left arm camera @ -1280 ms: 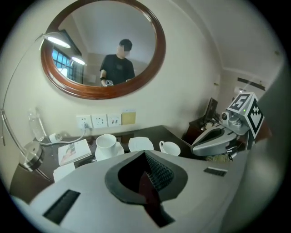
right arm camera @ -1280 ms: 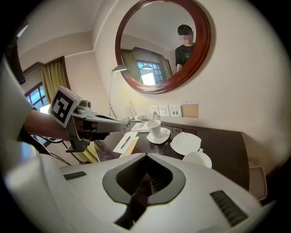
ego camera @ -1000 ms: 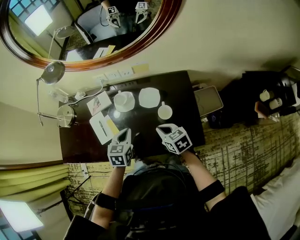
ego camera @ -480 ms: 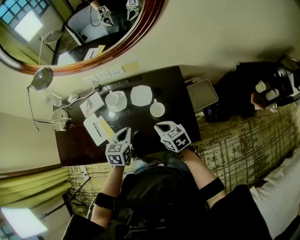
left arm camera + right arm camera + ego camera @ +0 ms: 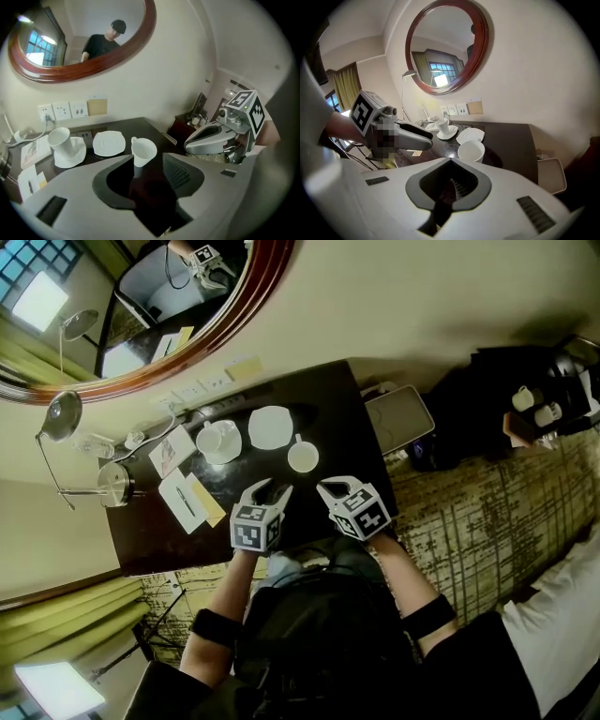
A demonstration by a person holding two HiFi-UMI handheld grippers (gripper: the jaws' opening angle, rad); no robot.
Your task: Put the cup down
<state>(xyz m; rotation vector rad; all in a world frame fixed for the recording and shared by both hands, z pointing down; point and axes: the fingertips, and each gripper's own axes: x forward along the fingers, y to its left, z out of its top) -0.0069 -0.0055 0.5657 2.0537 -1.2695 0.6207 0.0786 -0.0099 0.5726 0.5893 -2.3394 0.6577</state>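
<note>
A dark table (image 5: 339,413) stands against the wall. Directly on the wood are a lone white cup (image 5: 303,458), an empty saucer (image 5: 269,427) just beside it, a second saucer (image 5: 230,447) (another cup (image 5: 209,437) sits on it), and a notepad (image 5: 178,505) with a pen (image 5: 187,500).

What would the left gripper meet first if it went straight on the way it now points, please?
Most likely the lone white cup on the dark table: it stands in line ahead of the left gripper, whose jaws are opening with nothing between them. How far off is hard to judge.
</note>
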